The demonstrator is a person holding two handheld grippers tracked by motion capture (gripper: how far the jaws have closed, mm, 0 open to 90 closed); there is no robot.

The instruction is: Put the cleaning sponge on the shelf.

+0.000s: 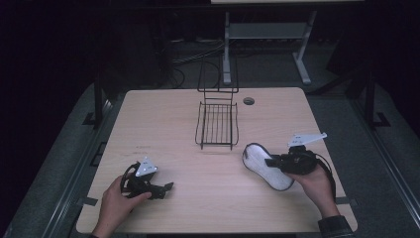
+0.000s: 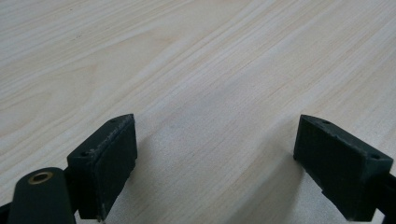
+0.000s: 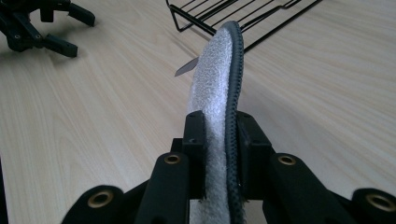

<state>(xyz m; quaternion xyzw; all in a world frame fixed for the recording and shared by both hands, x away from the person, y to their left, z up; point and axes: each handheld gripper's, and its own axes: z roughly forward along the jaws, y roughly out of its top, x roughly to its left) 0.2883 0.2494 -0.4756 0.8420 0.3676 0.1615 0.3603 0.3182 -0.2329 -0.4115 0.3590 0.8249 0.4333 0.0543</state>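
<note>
Right gripper: jaws pressed together on the insole, pinching it across its thickness, one jaw on the fleecy white face, the other on the dark edge side.

Insole: stands out ahead of the right jaws, on edge in the right gripper view, its far end curving a little to one side. From the high view it sits low over the table; whether its underside touches the wood cannot be told.

Grip point: the jaws bite near one end, so most of the length hangs out beyond them.

Handling: it looks light, thin and soft. The bend along its length suggests it will flop or sway when swung. The fleece likely gives the jaws good friction, so slipping seems unlikely; crushing is no real worry. A hold nearer the middle would probably keep it steadier.

Left gripper: jaws spread wide and empty, bare table between and ahead of them. It is well apart from the insole.

Rack: a black wire rack stands beyond the insole's tip, just ahead and to the right of it in the right gripper view.

Small tab: a pale sliver shows by the insole's left face in the right gripper view; what it is cannot be told.
</note>
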